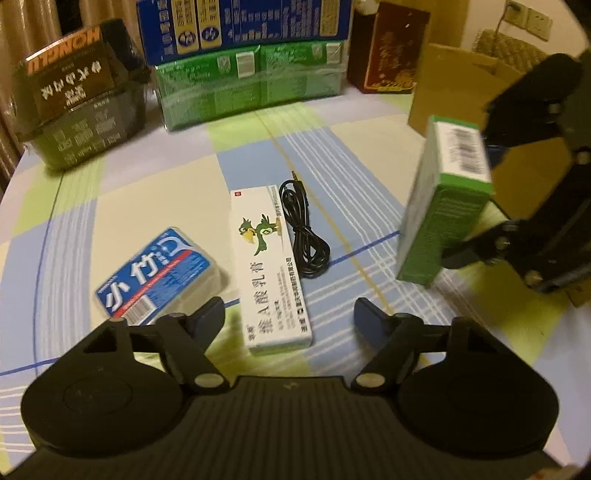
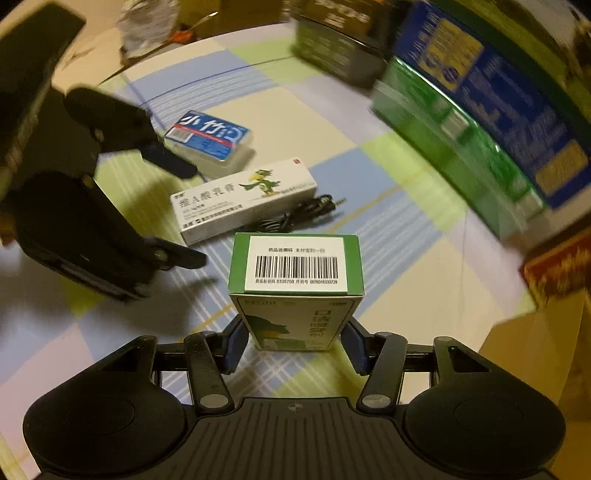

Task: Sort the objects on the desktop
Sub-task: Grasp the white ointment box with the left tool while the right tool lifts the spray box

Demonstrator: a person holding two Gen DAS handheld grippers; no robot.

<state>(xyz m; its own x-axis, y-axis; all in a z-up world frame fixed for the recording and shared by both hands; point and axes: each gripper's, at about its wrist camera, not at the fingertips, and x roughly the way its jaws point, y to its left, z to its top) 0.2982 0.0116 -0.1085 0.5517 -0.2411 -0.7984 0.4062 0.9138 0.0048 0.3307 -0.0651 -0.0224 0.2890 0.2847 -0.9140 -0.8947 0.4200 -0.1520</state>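
Observation:
My right gripper [image 2: 293,341] is shut on a green medicine box [image 2: 295,291] with a barcode label, held above the checked tablecloth; the same green box [image 1: 443,199] shows at the right of the left wrist view, clamped by the right gripper [image 1: 484,199]. My left gripper [image 1: 290,314] is open, low over the near end of a long white ointment box [image 1: 269,266] with a green bird. A blue and white floss case [image 1: 155,273] lies left of it. A coiled black audio cable [image 1: 306,236] lies just right of it.
Stacked cartons line the far table edge: a dark box stack [image 1: 81,96], green shrink-wrapped boxes [image 1: 251,85] under a blue carton [image 1: 243,26], a dark red box [image 1: 391,48]. A brown cardboard box [image 1: 454,85] stands at the right.

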